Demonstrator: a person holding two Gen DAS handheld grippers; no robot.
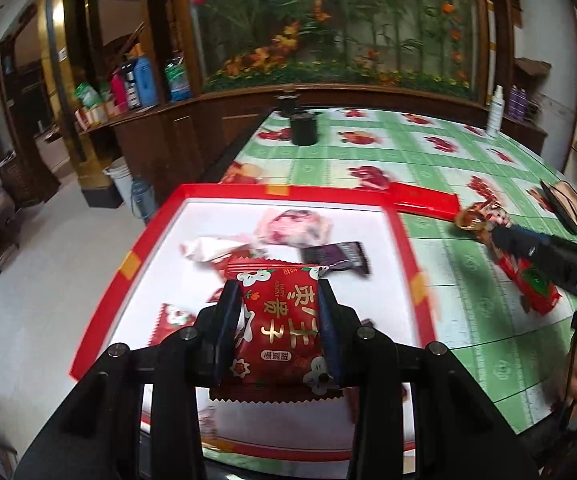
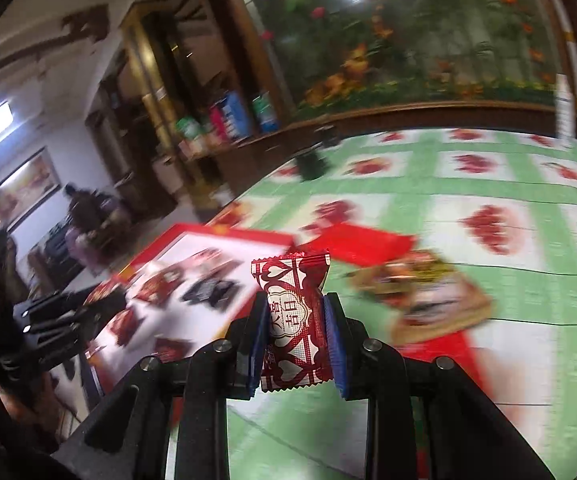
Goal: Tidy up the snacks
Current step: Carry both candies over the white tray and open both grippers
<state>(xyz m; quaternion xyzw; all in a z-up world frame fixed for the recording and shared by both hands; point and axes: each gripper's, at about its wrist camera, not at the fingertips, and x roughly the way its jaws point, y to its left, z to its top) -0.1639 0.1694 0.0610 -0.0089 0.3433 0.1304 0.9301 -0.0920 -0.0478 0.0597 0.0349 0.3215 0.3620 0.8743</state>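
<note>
My left gripper [image 1: 278,292] is shut on a red date snack packet [image 1: 278,326] with gold characters, held above the red-rimmed white tray [image 1: 100,304]. In the tray lie a pink wrapped sweet [image 1: 292,226], a white wrapper [image 1: 208,248], a dark chocolate bar [image 1: 334,256] and other red packets. My right gripper [image 2: 295,300] is shut on a small red-and-white candy [image 2: 294,320], above the tablecloth right of the tray [image 2: 224,236]. In the left wrist view the right gripper's arm [image 1: 544,252] reaches over loose snacks [image 1: 528,280] on the table.
The table has a green-and-white cloth with red flowers [image 1: 428,160]. A red lid [image 1: 424,200] lies behind the tray. A black cup [image 1: 303,128], a white spray bottle [image 1: 494,110] and a flat oval object [image 1: 568,206] stand further off. A blurred pile of snacks [image 2: 428,296] lies right of my right gripper.
</note>
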